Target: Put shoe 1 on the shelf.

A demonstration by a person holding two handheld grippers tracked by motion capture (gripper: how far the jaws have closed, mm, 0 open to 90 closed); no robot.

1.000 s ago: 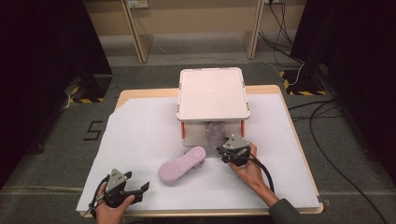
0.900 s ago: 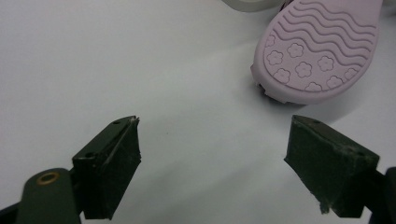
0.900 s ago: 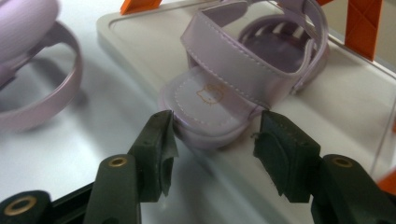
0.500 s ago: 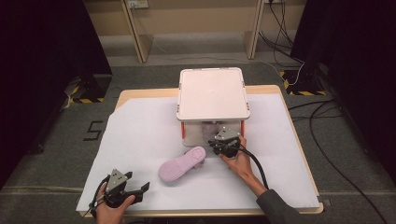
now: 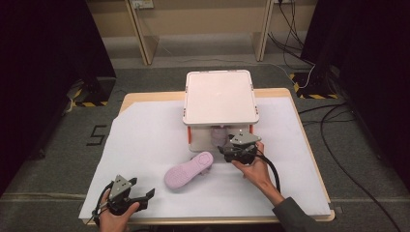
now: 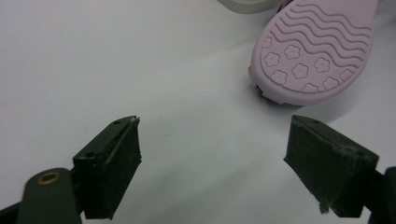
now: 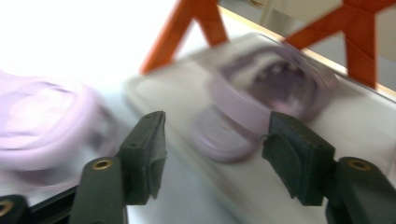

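Moved: since a second ago the right gripper (image 5: 223,149) has gone from beside the shoes on the paper up to the front of the white rack (image 5: 220,96); its jaws have just been opening, and the grey-pink shoe that lay beside it now sits on the rack's lower shelf
Right gripper: jaws spread, nothing pinched between them; in the right gripper view (image 7: 212,140) they point at the shelved shoe (image 7: 266,100), which lies just ahead of the pads, apart from them
Shelved shoe: on the rack's lower tray, opening toward the gripper, between the orange legs (image 7: 187,28); the picture is blurred, so finer detail cannot be told
Second shoe: pink shoe (image 5: 188,170) lies sole up on the white paper (image 5: 145,140), in front of the rack and just left of the right gripper; wavy and flower tread shows in the left gripper view (image 6: 313,51)
Left gripper: held at the near left corner of the paper (image 5: 147,194), jaws spread wide and empty (image 6: 212,149), well apart from the pink shoe
Table: wooden top (image 5: 130,99) under the paper, rack at its far middle
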